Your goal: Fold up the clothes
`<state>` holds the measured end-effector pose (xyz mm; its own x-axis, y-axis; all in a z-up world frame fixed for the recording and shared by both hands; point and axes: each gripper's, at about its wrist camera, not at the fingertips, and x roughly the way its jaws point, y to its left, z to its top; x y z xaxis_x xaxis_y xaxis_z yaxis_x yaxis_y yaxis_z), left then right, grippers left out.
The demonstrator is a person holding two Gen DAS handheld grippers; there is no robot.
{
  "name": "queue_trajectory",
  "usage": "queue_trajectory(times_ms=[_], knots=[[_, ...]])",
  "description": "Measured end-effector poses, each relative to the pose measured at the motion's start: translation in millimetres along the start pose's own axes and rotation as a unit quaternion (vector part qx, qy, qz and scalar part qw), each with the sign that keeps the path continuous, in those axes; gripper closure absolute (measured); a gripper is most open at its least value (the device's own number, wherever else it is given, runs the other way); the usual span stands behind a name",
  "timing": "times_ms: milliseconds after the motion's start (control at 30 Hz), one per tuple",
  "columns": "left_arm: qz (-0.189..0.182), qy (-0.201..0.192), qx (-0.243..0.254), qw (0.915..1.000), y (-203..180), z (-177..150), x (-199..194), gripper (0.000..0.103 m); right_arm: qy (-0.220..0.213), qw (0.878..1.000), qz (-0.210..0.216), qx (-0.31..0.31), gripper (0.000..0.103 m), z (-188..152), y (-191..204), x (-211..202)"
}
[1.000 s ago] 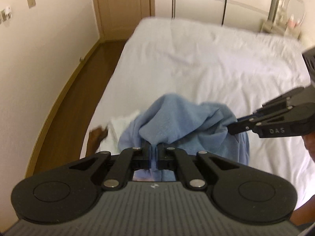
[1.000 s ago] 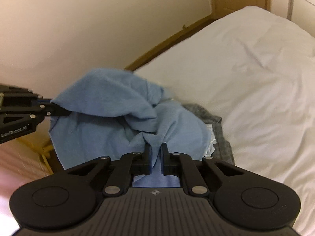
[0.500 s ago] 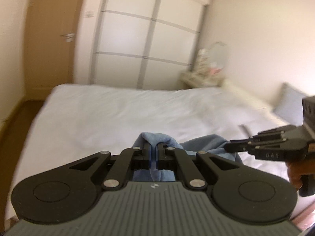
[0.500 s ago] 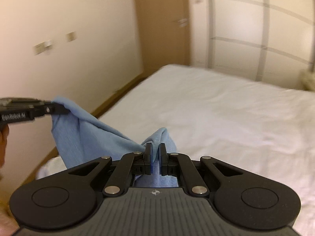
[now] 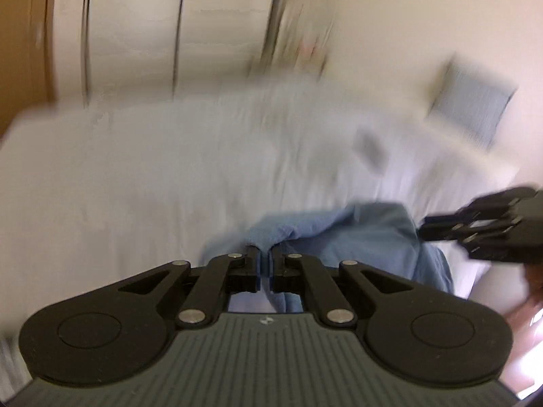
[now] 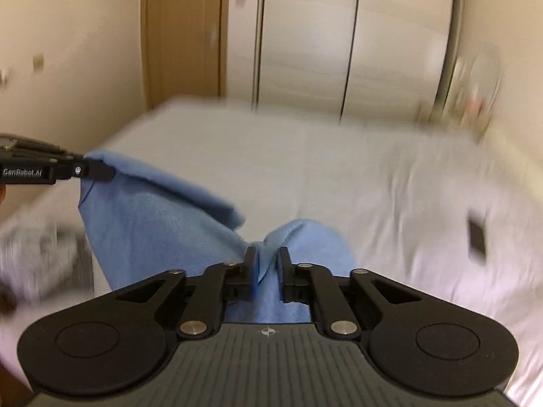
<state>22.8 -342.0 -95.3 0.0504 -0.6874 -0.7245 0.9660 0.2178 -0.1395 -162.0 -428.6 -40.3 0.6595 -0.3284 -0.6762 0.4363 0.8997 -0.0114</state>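
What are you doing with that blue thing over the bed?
A person is holding up a soft light-blue cloth garment with two black handheld grippers, getting ready to fold it. The left gripper has its jaws pinched on one bunched edge, and the right gripper pinches another edge, so the garment hangs between them above the bed with the white sheet. Both views are blurry. No fold shows yet.
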Motion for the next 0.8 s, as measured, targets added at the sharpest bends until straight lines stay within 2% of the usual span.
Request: queue_trajectory(times_ms=[67,100,200,267,333,433,567,633,767,800], knots=[[0.028,0.067,-0.038,0.9966,-14.2,-36.3,30.3,0.093,0.074,0.997,0.031,0.017,0.074,-35.2,-27.5,22.2],[0.04,0.095,-0.057,0.9931,-20.3,-53.1,40.7,0.093,0.103,0.994,0.043,0.02,0.073,-52.8,-37.5,30.2],[0.07,0.129,-0.081,0.9859,-37.1,-86.2,46.2,0.087,0.182,0.98,0.073,0.025,0.073,-101.6,-66.4,50.0],[0.092,0.134,-0.07,0.9842,-45.4,-101.8,44.4,0.061,0.205,0.975,0.085,0.033,0.068,-118.4,-80.7,54.5],[0.101,0.13,-0.044,0.9854,-56.4,-116.2,48.7,0.053,0.22,0.971,0.093,0.024,0.066,-129.0,-83.2,62.5],[0.089,0.13,-0.006,0.9874,-69.3,-119.6,83.6,0.051,0.223,0.97,0.091,0.014,0.066,-142.7,-82.1,55.6],[0.068,0.132,0.045,0.9879,-85.9,-120.1,136.1,0.042,0.215,0.974,0.076,0.017,0.055,-137.9,-85.4,57.3],[0.06,0.136,0.073,0.9862,-93.8,-121.4,163.6,0.041,0.215,0.975,0.062,0.014,0.05,-136.9,-87.8,61.2],[0.074,0.167,0.159,0.9702,-101.0,-137.1,213.4,0.046,0.225,0.973,0.029,0.029,0.048,-143.5,-105.2,75.8],[0.07,0.168,0.161,0.97,-97.5,-138.6,215.1,0.059,0.226,0.973,0.023,0.04,0.047,-146.3,-110.8,82.0]])
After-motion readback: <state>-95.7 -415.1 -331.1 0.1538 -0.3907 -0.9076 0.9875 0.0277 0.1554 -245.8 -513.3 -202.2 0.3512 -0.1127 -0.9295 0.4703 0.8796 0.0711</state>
